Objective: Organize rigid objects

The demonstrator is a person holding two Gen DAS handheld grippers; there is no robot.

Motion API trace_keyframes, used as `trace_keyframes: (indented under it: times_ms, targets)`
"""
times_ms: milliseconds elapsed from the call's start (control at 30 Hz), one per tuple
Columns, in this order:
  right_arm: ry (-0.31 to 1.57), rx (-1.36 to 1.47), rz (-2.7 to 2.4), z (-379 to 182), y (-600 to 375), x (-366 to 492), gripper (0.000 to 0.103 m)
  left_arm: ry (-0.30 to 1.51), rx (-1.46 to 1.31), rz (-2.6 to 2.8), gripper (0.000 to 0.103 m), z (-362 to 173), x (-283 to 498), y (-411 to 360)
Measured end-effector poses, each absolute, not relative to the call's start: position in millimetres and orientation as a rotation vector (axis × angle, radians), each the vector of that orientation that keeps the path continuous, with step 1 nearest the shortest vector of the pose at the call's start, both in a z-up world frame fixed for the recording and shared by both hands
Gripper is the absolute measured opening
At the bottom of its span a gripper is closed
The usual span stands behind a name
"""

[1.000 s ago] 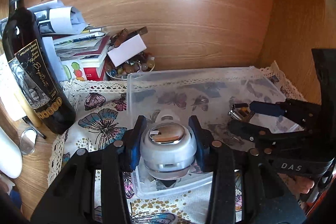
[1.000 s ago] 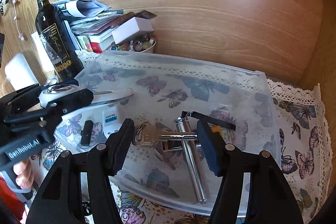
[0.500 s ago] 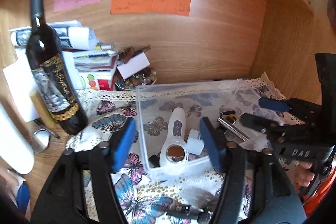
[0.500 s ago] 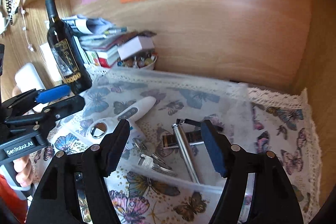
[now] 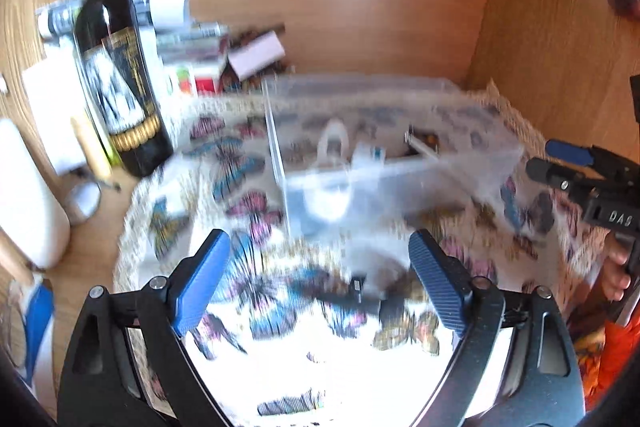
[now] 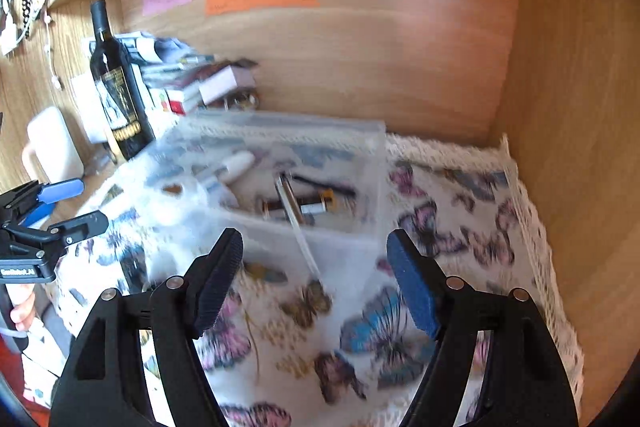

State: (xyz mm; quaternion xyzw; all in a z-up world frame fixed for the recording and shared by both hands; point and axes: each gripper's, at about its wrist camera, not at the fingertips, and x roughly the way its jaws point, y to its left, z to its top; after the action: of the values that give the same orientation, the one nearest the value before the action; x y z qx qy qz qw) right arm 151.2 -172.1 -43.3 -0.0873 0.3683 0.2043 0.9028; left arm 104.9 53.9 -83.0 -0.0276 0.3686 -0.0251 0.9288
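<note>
A clear plastic box stands on the butterfly cloth. Inside it lie a white handheld device, a metal rod and other small items, blurred. My left gripper is open and empty, in front of the box; it also shows in the right wrist view. A small black object lies on the cloth between its fingers. My right gripper is open and empty, in front of the box; it also shows in the left wrist view.
A dark wine bottle stands left of the cloth. Stacked books and papers sit behind. A white jug is at far left. Wooden walls close the back and right.
Both grippers have pulled back from the box and up. The left gripper let go of the white device, which now lies in the box. The right gripper's keys were dropped there earlier.
</note>
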Motion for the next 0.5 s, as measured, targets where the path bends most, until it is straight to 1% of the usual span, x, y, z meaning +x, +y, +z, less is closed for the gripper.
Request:
trace_keyframes:
  times_ms: [233,367,400,433,467,500]
  targets:
    - [0.822,-0.173,0.457,-63,-170,140,0.072,0.896,-0.03,-0.088,0.091,-120,105,42]
    - [0.843,-0.168,0.495,-70,-161,137,0.072,0.925,-0.015,-0.109,0.091,-127,111,36]
    - [0.849,-0.167,0.507,-71,-158,137,0.072,0.927,-0.01,-0.111,0.09,-128,112,36]
    - [0.854,-0.166,0.518,-72,-156,136,0.072,0.928,-0.007,-0.118,0.082,-129,113,36]
    - [0.858,-0.169,0.528,-73,-153,135,0.072,0.932,-0.007,-0.13,0.078,-130,114,35]
    - [0.86,-0.173,0.536,-74,-150,135,0.072,0.933,-0.011,-0.15,0.07,-130,114,34]
